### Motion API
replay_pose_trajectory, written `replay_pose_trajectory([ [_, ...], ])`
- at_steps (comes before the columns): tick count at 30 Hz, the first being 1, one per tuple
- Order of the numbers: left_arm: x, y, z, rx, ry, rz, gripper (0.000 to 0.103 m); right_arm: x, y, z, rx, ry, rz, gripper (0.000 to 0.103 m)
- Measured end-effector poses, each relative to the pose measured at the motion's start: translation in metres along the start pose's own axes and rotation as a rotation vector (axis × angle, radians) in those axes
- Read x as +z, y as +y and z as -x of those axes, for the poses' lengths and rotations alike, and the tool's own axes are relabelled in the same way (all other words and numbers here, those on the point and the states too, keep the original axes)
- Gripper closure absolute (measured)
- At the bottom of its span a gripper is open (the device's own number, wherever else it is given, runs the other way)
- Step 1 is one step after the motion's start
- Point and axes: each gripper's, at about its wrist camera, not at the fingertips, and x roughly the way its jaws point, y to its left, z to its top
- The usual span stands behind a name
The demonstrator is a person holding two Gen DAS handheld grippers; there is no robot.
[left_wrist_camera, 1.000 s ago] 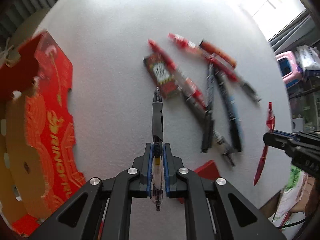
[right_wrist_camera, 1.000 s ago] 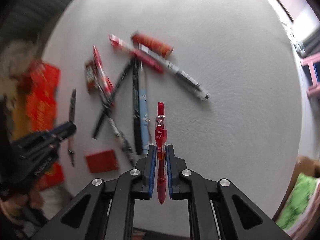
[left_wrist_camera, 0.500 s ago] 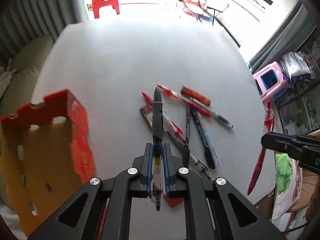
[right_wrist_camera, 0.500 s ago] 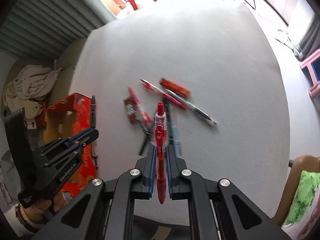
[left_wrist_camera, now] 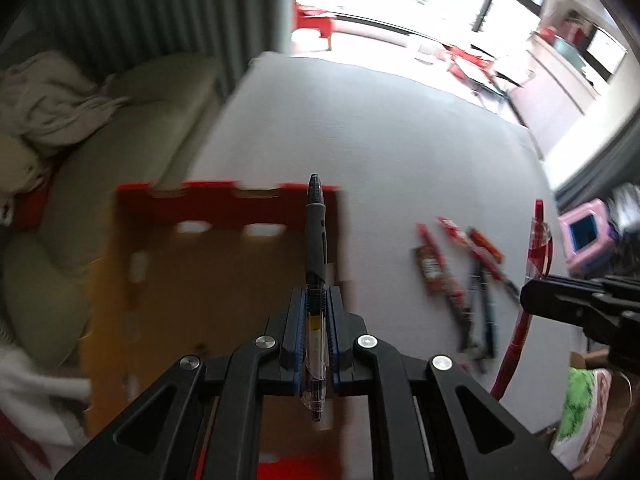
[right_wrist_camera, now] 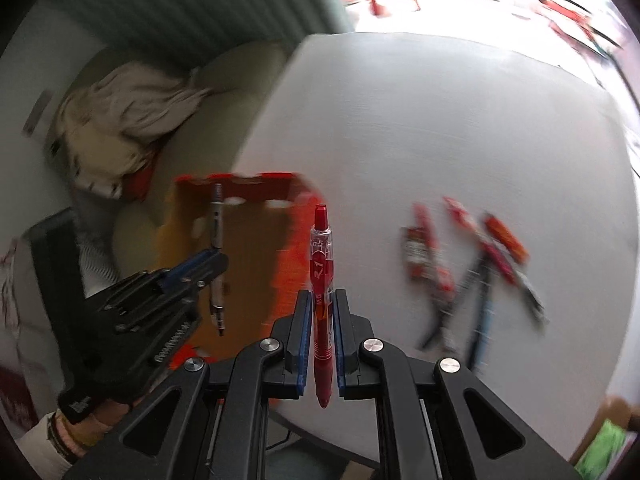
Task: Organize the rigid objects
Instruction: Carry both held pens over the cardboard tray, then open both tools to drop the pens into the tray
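1. Left tool (left_wrist_camera: pixel 316 316): jaws closed on a black pen (left_wrist_camera: pixel 315 240), which stands up the centre of the left wrist frame, tip uppermost.
2. Right tool (right_wrist_camera: pixel 321 312): jaws closed on a red pen (right_wrist_camera: pixel 321 280), gripped at mid-barrel and upright in the centre of the right wrist frame.
3. In the right wrist frame the left tool shows at lower left, its pen in front of the box.
4. Cardboard box (left_wrist_camera: pixel 208 280), red outside and brown inside, open: left of centre in the left wrist frame, directly behind the black pen.
5. Loose pens (left_wrist_camera: pixel 472 280), red and black, crossed in a heap on the white worktop (left_wrist_camera: pixel 360 140), right of centre. A small dark red packet (left_wrist_camera: pixel 430 270) lies at the heap's left edge.
6. Both frames are blurred; finer detail cannot be told.
7. Beige sofa (left_wrist_camera: pixel 120 120) with crumpled cloth, upper left.
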Motion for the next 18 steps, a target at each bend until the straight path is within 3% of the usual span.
replay_pose_trajectory([
  [10, -0.028, 0.099, 0.008, 0.157, 0.021, 0.166, 0.092, 0.012, 0.121, -0.063, 0.136, 0.111, 0.243, 0.092],
  [18, -0.036, 0.127, 0.0, 0.188, 0.038, 0.225, 0.092, 0.015, 0.145, -0.089, 0.139, 0.143, 0.275, 0.092],
])
